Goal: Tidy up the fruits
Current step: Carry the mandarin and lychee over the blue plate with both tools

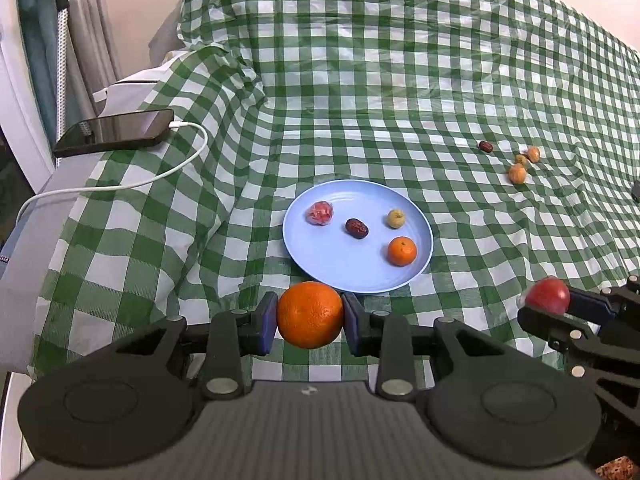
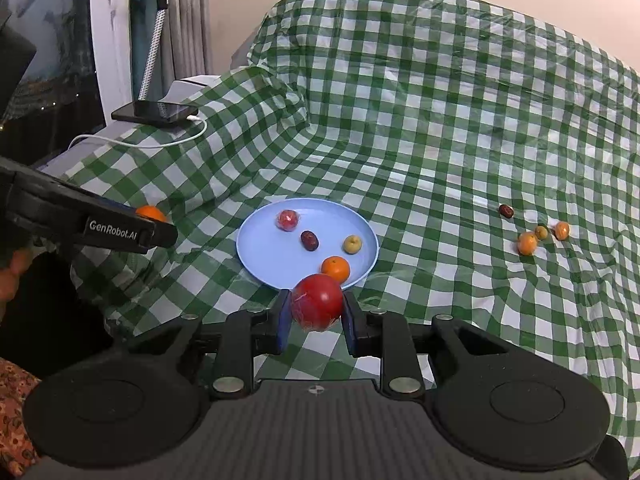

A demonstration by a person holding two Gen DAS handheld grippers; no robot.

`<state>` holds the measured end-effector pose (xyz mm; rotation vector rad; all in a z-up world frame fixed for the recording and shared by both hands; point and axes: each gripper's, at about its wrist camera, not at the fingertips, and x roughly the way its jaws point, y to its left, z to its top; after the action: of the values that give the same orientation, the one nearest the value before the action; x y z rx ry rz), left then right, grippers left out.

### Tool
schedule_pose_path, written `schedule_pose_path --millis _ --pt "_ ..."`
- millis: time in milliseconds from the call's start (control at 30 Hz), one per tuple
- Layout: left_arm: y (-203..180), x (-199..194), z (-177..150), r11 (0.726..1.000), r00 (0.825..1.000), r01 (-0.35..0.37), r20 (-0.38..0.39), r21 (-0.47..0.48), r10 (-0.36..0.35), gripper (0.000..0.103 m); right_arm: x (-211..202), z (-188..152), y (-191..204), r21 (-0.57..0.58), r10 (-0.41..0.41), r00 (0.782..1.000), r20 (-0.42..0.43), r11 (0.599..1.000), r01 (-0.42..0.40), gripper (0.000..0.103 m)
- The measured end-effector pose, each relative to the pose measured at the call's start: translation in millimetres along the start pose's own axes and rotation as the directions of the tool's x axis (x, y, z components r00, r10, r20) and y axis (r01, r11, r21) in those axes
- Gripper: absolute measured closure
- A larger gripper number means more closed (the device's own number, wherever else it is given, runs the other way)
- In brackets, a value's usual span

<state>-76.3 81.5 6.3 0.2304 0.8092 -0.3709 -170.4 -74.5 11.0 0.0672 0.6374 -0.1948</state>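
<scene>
My left gripper [image 1: 310, 315] is shut on a large orange [image 1: 310, 314] just in front of the near rim of a blue plate [image 1: 320, 264]. My right gripper [image 2: 316, 308] is shut on a red apple in clear wrap [image 2: 317, 300] at the plate's near edge [image 2: 256, 264]; it also shows in the left wrist view [image 1: 547, 295]. The plate holds a wrapped red fruit [image 1: 320, 213], a dark date [image 1: 356, 228], a small yellow-green fruit [image 1: 396, 218] and a small orange [image 1: 402, 251]. A date [image 1: 485, 146] and three small orange-yellow fruits [image 1: 517, 173] lie on the cloth at right.
A green-and-white checked cloth [image 1: 400, 80] covers the surface and rises over a mound at the back. A black phone [image 1: 116, 132] with a white charging cable [image 1: 160, 176] lies at the left edge. Curtains and a window frame stand at far left.
</scene>
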Motion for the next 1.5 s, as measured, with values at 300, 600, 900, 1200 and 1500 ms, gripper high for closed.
schedule_pose_path --millis 300,600,900,1200,1500 --pt "0.8 4.2 0.3 1.0 1.0 0.002 -0.009 -0.003 -0.002 0.065 3.4 -1.1 0.2 -0.005 0.004 1.0 -0.01 1.0 -0.004 0.076" --pt "0.8 13.4 1.7 1.0 1.0 0.002 -0.031 -0.007 -0.002 0.065 11.1 -0.9 -5.8 0.008 0.013 1.0 -0.029 1.0 -0.012 0.076" --pt "4.0 27.9 12.4 1.0 0.999 0.004 -0.05 -0.017 -0.005 0.065 24.2 4.3 -14.0 0.017 0.006 0.999 -0.038 1.0 -0.005 0.076" --pt "3.2 50.3 29.3 1.0 0.998 0.017 -0.063 -0.02 -0.018 0.065 47.3 11.4 -20.1 0.022 0.0 0.998 -0.055 1.0 0.002 0.076" --pt "0.3 89.6 53.9 1.0 0.997 0.026 -0.069 -0.001 -0.026 0.065 93.7 33.4 -32.4 0.045 -0.027 0.998 -0.049 0.999 0.03 0.076"
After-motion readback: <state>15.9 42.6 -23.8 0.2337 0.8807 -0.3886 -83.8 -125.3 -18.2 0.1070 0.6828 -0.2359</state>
